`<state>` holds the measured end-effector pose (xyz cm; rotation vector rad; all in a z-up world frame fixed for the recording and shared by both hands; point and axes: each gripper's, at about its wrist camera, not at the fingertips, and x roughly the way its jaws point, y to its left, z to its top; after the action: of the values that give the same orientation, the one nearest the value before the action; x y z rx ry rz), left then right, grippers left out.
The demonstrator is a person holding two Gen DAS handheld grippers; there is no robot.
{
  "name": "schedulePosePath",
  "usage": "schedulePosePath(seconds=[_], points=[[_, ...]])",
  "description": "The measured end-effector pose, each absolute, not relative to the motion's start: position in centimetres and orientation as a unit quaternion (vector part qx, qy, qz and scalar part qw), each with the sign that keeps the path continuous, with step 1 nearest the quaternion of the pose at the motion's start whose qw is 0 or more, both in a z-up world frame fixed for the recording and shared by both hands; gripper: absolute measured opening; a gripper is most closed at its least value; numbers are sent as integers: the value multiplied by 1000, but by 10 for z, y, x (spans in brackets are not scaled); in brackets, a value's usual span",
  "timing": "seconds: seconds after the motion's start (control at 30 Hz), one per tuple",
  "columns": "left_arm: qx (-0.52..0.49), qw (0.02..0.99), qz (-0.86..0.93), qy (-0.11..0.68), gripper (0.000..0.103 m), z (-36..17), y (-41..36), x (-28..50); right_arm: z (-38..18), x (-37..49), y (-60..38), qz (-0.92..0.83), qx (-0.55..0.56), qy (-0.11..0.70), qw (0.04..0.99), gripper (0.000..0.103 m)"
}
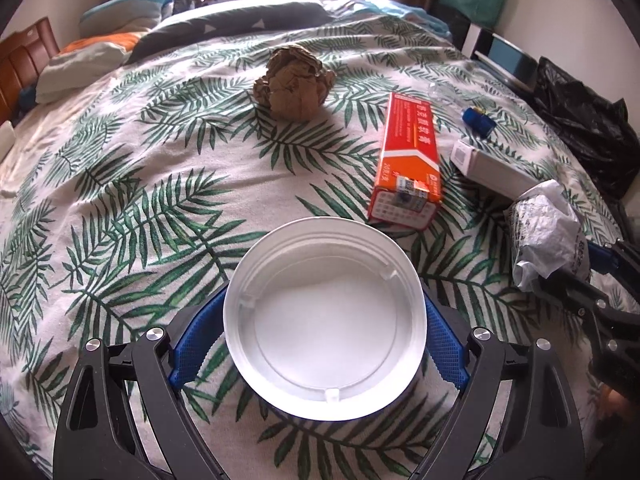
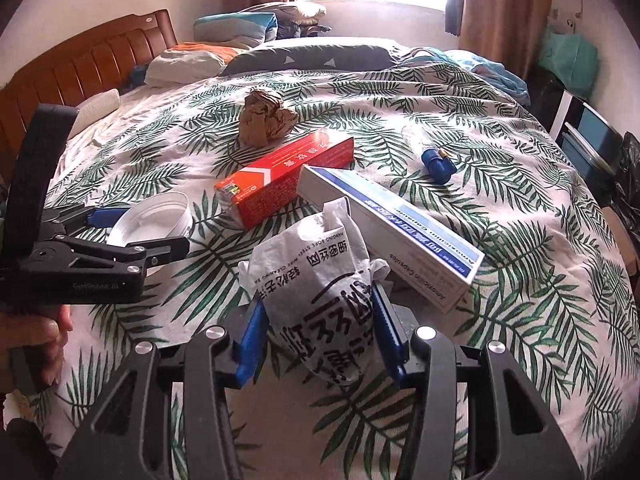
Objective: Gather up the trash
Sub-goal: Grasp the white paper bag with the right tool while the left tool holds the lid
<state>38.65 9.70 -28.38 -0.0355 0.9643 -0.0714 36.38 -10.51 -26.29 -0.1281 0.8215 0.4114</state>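
Note:
My left gripper [image 1: 324, 308] is shut on a round white plastic tub [image 1: 324, 316], its blue pads [image 1: 196, 340] pressing both sides just above the leaf-print bedspread [image 1: 140, 208]. The right wrist view shows that tub [image 2: 152, 220] at the left in the left gripper [image 2: 148, 232]. My right gripper [image 2: 318, 300] is shut on a crumpled white printed plastic bag [image 2: 320, 280]. The same bag [image 1: 548, 232] and right gripper [image 1: 576, 268] sit at the right edge of the left wrist view.
On the bed lie a brown crumpled paper ball [image 1: 296, 84], a red-orange carton [image 1: 408, 164], a long white-and-blue box [image 2: 392, 236] and a small blue-capped clear bottle [image 2: 438, 162]. A black bin bag [image 1: 580, 120] sits beside the bed on the right. Pillows [image 2: 304, 56] and a wooden headboard [image 2: 80, 68] lie beyond.

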Motion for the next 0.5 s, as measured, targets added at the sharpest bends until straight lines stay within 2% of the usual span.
schedulePosePath(seconds=[0.5], points=[[-7,879,-56,474,88,-264,69,266,-244,253,-121,231,-59,402,884,47]])
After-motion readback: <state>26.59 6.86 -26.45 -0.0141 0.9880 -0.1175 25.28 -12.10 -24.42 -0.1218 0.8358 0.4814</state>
